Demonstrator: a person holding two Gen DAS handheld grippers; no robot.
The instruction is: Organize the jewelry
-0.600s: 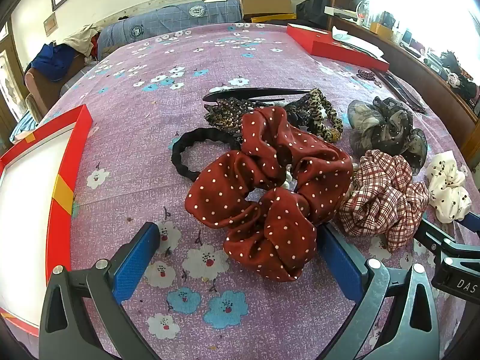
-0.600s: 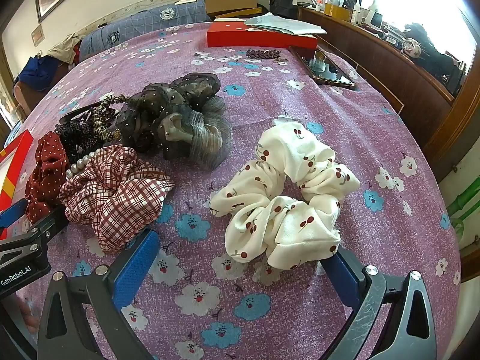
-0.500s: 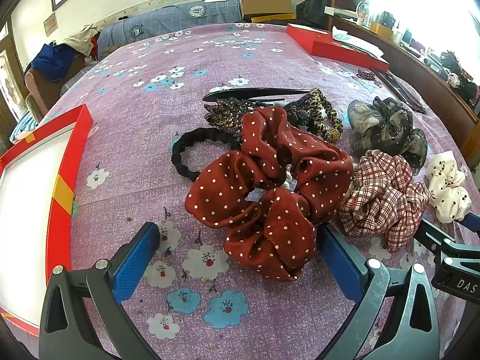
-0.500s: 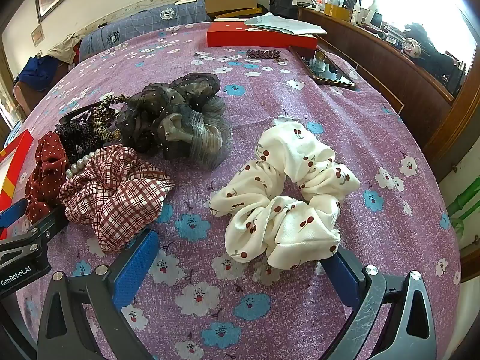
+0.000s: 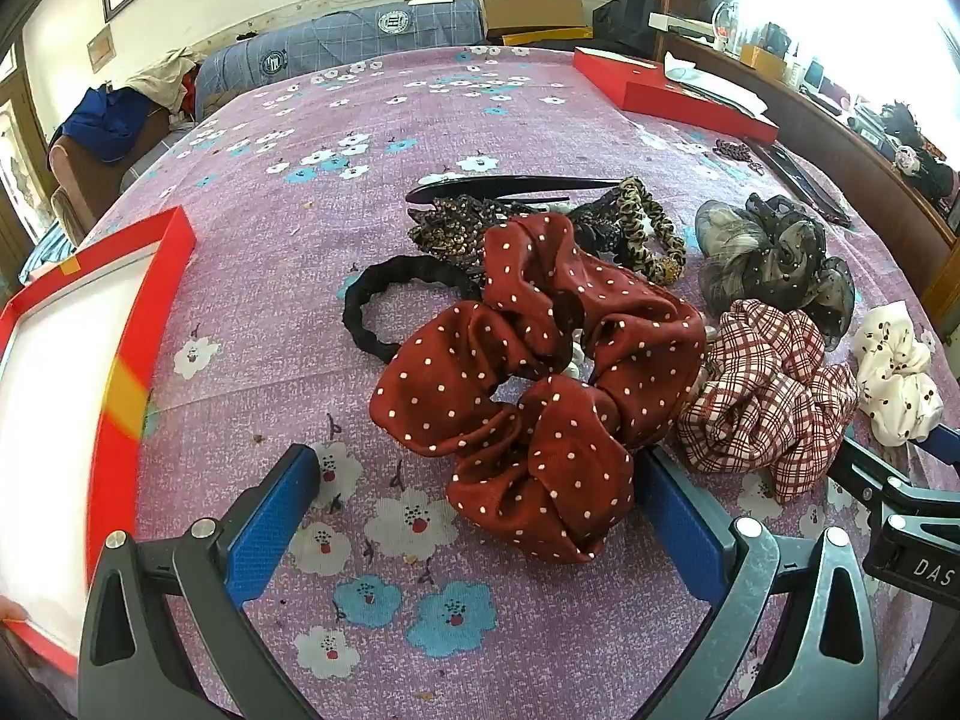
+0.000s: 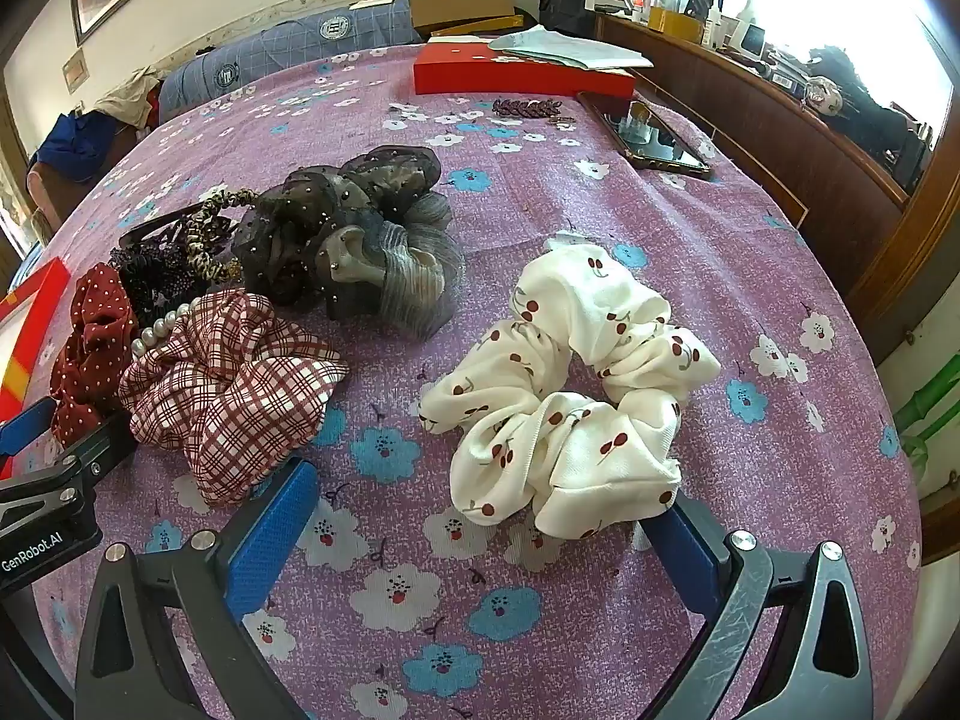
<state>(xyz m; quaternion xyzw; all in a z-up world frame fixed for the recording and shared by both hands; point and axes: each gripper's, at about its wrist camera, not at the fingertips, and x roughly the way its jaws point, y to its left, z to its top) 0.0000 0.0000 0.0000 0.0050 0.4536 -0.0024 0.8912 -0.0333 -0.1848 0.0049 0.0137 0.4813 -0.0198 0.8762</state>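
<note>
Hidden: the pearl string (image 6: 157, 327) shows only a short run between the red dotted scrunchie (image 5: 540, 384) and the plaid scrunchie (image 5: 765, 393); the rest is buried.
Hard to make out: dark hair ties (image 5: 456, 228) under the black hair clip (image 5: 510, 187) tangle with the leopard tie (image 5: 651, 237); I cannot tell them apart.
Cut off: the red tray (image 5: 120, 360) runs off the left edge of the left view.
Tray contents: its white inside is overexposed; what it holds cannot be told.
Far box: a shut red box (image 6: 516, 75) with papers (image 6: 570, 51) on its lid.
Left gripper (image 5: 480, 516): fingers wide apart, clamped on nothing; the red dotted scrunchie lies between them.
Right gripper (image 6: 486, 531): fingers wide apart, straddling the near edge of the white cherry scrunchie (image 6: 570, 402).
Other pieces: grey mesh scrunchie (image 6: 360, 246) behind the plaid one; black ring tie (image 5: 396, 306) left of the red one.
Open room: bare floral bedspread (image 5: 336, 120) beyond the pile and between tray and scrunchies.
Edge: a wooden rail (image 6: 780, 168) runs along the right side, a phone (image 6: 645, 135) near it.
</note>
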